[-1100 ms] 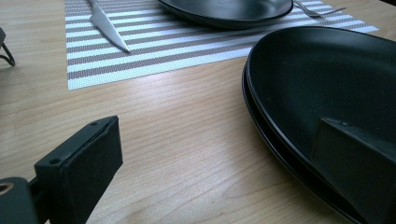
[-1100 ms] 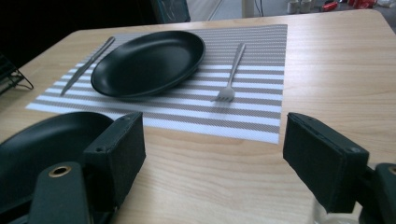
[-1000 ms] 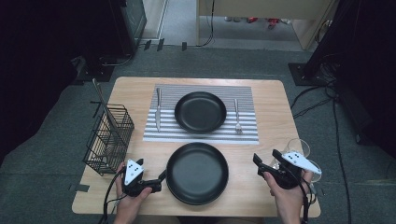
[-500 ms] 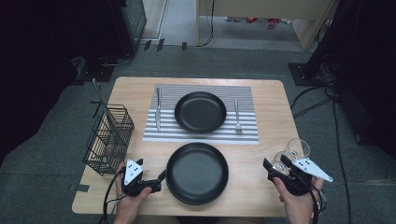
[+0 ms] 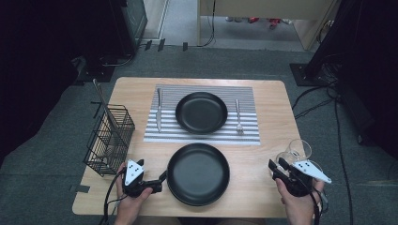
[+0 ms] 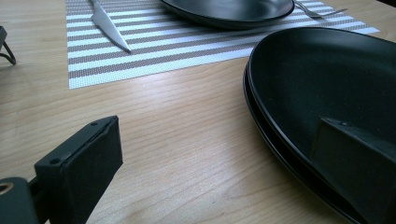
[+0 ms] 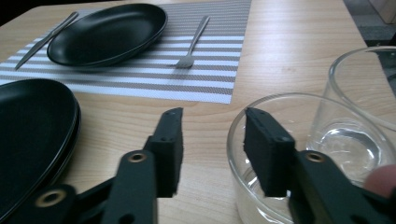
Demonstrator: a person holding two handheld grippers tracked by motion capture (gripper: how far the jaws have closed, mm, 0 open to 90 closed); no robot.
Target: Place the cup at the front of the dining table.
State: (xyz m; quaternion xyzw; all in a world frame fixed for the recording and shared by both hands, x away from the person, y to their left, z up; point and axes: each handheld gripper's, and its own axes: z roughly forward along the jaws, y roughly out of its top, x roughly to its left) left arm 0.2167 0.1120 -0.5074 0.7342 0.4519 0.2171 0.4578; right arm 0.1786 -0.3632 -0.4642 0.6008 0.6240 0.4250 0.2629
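Meanwhile, the right gripper [image 7: 212, 140] has been closing, its jaws straddling the near glass's [image 7: 261, 154] rim without pinching yet. Left gripper [image 6: 219, 154] gapes wide across the near plate's [image 6: 327, 84] rim, seemingly readying a lift.

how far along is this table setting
Done: the mat holds a plate, knife and fork. In hand: the right gripper straddles the near glass's wall, its jaws just closing but not yet pinching; the left gripper stands open astride the plate stack's rim. Left: no glass stands by the mat yet, and the stack sits at the near edge.
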